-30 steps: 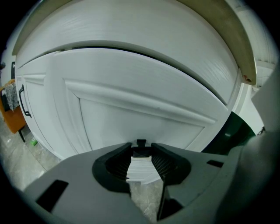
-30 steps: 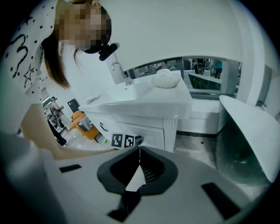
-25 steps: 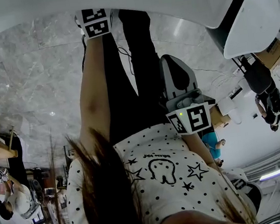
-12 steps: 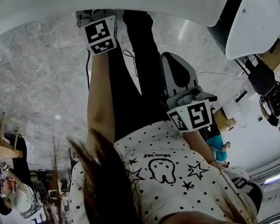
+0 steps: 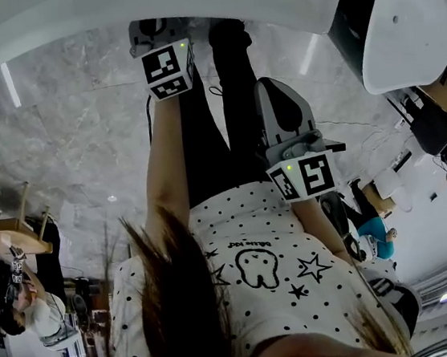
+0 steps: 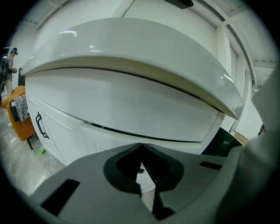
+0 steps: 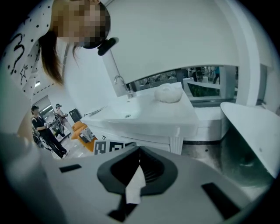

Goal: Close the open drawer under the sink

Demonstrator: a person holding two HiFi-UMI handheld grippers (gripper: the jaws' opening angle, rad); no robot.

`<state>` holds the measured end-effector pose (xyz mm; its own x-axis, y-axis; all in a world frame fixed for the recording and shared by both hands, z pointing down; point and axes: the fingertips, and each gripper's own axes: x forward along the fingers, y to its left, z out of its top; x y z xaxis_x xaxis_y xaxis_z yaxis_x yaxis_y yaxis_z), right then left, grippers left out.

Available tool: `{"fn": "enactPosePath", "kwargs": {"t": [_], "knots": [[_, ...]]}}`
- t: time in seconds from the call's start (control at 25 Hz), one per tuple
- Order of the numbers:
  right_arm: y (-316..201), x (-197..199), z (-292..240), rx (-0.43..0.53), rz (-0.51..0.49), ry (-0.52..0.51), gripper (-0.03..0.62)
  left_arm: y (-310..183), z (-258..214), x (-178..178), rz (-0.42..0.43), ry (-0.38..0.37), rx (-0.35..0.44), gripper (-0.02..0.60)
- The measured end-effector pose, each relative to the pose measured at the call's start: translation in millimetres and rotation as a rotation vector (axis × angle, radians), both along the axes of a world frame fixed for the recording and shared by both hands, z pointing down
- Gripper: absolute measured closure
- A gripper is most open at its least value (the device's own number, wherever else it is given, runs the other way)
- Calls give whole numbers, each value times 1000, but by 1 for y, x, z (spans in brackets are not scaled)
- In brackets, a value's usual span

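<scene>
Glossy white drawer [image 6: 131, 109] sat under a smooth, curved sink [image 6: 131, 48].
Left gripper [image 6: 141, 146] and right gripper [image 7: 140, 151] had their jaws together and empty; the left gripper's body hid the drawer's lower part at 6 o'clock.

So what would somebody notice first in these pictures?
First the white spotty shirt with a tooth and stars drawn on it, low in the head view beside hanging brown hair. Then the big white sink bulging across the left gripper view, with the left tongs shut and empty below it.
</scene>
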<state>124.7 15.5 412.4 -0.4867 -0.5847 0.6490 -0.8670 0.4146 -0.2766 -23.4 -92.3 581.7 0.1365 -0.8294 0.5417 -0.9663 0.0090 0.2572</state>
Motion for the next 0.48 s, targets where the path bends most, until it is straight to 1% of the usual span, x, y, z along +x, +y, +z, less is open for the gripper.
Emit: {"fn": "enactPosePath", "kwargs": {"t": [0.12,0.48], "knots": [[-6,1,-11,23,17,-16,580,1,-14,1,12,-4,-2,577],[-18,7,-47,95,60,-37,580,13,-59,6,31,17,-5,577]]}}
